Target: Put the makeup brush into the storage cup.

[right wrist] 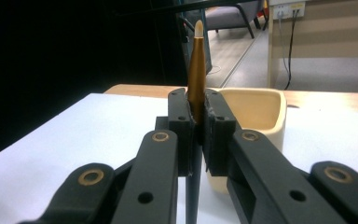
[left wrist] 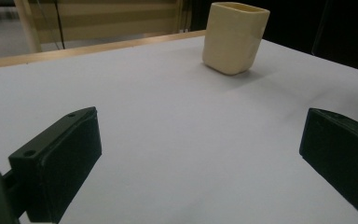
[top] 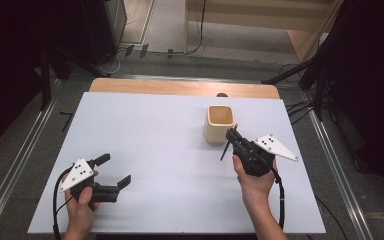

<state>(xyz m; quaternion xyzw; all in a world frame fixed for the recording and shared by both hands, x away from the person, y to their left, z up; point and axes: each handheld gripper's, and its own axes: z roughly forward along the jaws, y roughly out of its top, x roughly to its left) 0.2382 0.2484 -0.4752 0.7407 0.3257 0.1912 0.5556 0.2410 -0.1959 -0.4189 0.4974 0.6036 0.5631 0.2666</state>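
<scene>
A slender pen-like stick (right wrist: 196, 70), gold-brown in its upper part with a pale tip and a dark lower shaft, is pinched between the pressed-together jaws of the right gripper (right wrist: 196, 116). In the right gripper view its long axis runs nearly vertical, the pale tip pointing up past the jaws and the dark shaft passing down between the linkages. In the high view the lower shaft (top: 224, 150) is seen slanting down and to the left from the right gripper (top: 235, 137), its end lying over the white table surface (top: 155, 130); whether it touches the surface cannot be told. A cream, square-mouthed cup (top: 219, 124) stands upright just beyond the right gripper, on the far right part of the table, and the stick is held just beside its near wall, outside it. The right hand (top: 254, 180) is wrapped around the gripper body, from which a cable trails. At the near left of the table, well apart from the cup, the left gripper (top: 114, 171) is held by the left hand (top: 81, 197) with its jaws spread wide and nothing between them; in the left gripper view the cup (left wrist: 234, 37) is seen far ahead, between the two jaws.
</scene>
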